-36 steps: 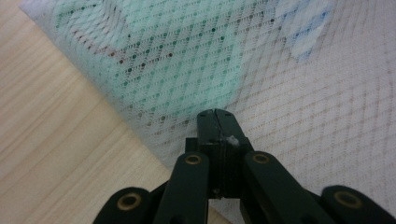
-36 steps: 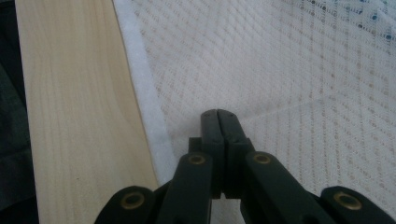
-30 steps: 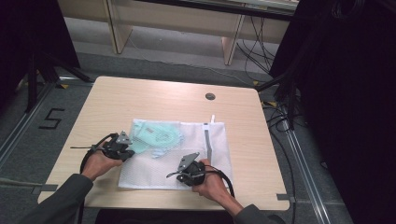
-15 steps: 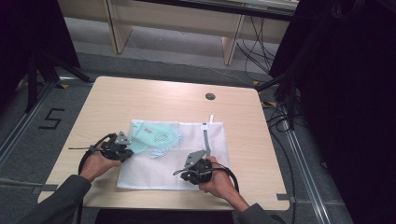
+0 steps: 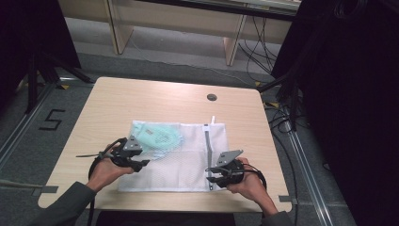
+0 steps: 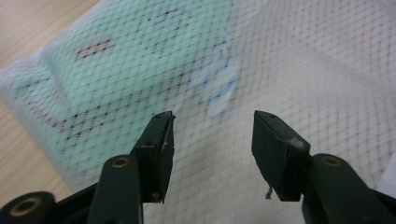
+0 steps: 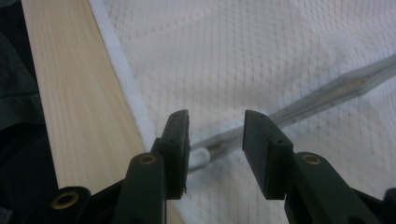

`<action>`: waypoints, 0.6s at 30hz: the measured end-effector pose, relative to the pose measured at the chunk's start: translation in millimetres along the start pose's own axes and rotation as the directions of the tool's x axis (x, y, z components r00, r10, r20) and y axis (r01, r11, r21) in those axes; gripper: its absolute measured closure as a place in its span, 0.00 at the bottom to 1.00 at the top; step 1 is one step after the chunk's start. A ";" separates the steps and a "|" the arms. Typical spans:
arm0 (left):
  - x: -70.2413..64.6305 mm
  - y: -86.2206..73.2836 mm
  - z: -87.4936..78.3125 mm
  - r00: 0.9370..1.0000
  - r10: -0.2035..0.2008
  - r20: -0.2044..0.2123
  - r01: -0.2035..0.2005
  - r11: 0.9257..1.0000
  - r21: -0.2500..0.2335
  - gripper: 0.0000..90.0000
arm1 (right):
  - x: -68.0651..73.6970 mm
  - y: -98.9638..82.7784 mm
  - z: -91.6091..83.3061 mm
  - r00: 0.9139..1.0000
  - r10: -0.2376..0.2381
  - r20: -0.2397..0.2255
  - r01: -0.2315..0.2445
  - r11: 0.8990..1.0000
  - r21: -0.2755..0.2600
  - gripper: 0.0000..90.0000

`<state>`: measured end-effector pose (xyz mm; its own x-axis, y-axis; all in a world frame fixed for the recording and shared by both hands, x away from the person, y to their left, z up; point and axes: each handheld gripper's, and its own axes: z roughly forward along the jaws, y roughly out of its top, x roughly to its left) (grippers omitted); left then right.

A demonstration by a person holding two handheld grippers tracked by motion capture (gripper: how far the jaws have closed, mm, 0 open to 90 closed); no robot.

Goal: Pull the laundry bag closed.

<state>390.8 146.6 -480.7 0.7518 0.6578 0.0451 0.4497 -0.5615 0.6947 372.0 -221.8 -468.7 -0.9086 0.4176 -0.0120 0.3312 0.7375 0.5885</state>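
Jaws of our left gripper [image 6: 212, 140] stand well apart with nothing between them, hovering over the white mesh bag [image 6: 299, 70] at its left part, where a pale green folded item [image 6: 116, 60] shows through the netting along with a small blue-and-white label [image 6: 219, 88]. Our right gripper [image 7: 215, 140] is parted too — less widely — and holds nothing; it sits over the bag's near right corner, with the grey zipper strip [image 7: 303, 102] running under the gap between the jaws and its white end [image 7: 200, 156] just beside the left jaw. From the high view, the left gripper [image 5: 136, 162] is at the bag's left edge and the right gripper [image 5: 217, 173] at the near end of the zipper [image 5: 207, 150]. The bag [image 5: 188, 160] lies flat on the near half of the wooden table [image 5: 141, 101], the green item [image 5: 157, 136] inside its far left corner. A dark round port [image 5: 211, 97] sits in the tabletop beyond the bag — well apart from it.
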 end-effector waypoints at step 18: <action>-42.3 9.2 8.6 0.992 0.039 0.123 -0.040 0.999 0.005 0.41 | 1.2 -6.8 10.5 0.994 -0.031 -0.103 0.038 0.997 0.064 0.62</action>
<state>367.2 109.3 -482.4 0.8224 0.5687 -0.0168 0.4218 -0.5896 0.6888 371.3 -220.7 -481.2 -0.9397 0.3377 0.0533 0.3126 0.7854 0.5343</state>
